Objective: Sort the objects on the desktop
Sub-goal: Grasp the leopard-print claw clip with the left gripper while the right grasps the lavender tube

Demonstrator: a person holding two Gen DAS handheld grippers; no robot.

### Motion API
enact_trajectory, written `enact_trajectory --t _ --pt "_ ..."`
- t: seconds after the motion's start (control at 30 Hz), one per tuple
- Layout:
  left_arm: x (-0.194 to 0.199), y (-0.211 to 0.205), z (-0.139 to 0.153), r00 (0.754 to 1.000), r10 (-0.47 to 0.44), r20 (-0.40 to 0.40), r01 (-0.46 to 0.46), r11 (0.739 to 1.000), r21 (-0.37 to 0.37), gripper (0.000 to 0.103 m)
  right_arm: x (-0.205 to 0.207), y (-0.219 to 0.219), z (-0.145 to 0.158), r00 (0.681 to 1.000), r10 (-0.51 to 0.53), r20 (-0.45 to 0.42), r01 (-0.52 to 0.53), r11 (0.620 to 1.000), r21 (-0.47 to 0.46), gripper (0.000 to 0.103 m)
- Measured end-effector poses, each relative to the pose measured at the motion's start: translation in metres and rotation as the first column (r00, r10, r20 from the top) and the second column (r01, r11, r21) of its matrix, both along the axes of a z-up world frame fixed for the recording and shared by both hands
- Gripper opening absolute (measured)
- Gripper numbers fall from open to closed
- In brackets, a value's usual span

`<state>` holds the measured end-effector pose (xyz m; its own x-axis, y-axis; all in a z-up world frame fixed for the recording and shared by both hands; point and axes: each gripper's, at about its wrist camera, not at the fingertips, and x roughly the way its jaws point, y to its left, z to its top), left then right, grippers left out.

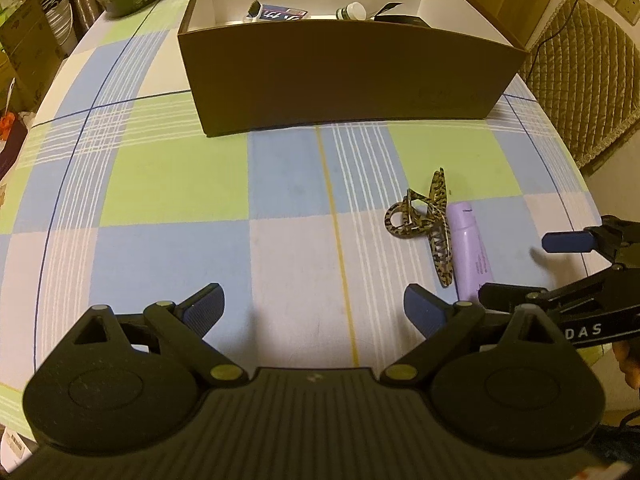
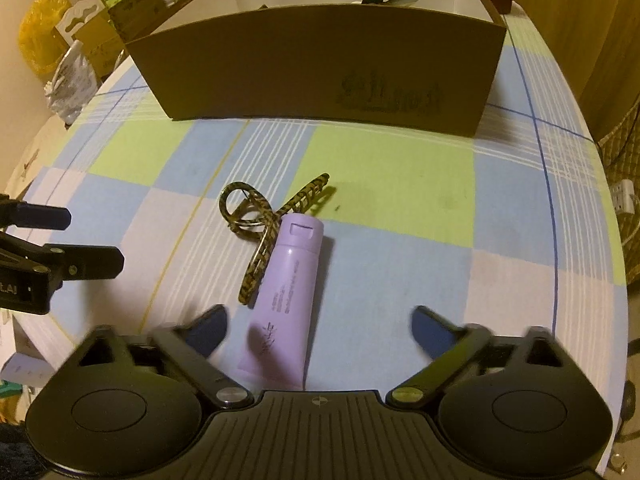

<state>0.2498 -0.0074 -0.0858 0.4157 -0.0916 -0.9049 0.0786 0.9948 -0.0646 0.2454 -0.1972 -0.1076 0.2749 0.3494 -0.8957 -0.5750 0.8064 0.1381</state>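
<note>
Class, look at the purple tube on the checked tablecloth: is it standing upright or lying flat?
Lying flat. The purple tube rests lengthwise on the tablecloth, cap end toward the brown box, beside the hair claw.

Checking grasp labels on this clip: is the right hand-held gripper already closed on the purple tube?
No, the right hand-held gripper is spread wide open, with the purple tube lying flat on the tablecloth between its fingers, untouched.
</note>
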Motion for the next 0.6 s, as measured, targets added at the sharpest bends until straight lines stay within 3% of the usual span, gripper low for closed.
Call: enact_trajectory --t 0.33,0.5,0.6 --pt "0.008 0.001 -0.006 1.000 -0.006 -0.012 0.006 1.000 0.003 0.095 0.002 0.013 -0.015 0.999 0.039 0.015 -0.040 0.999 0.006 0.062" --pt "0.013 0.002 -0.009 1.000 -0.009 -0.012 0.009 1.000 0.001 0.095 0.006 0.009 -0.013 0.999 0.029 0.027 -0.030 0.999 0.024 0.036" --pt "0.016 0.001 -0.010 1.000 -0.019 -0.013 0.018 1.000 -0.002 0.094 0.012 0.002 -0.010 1.000 0.001 0.029 -0.002 0.999 0.032 0.031"
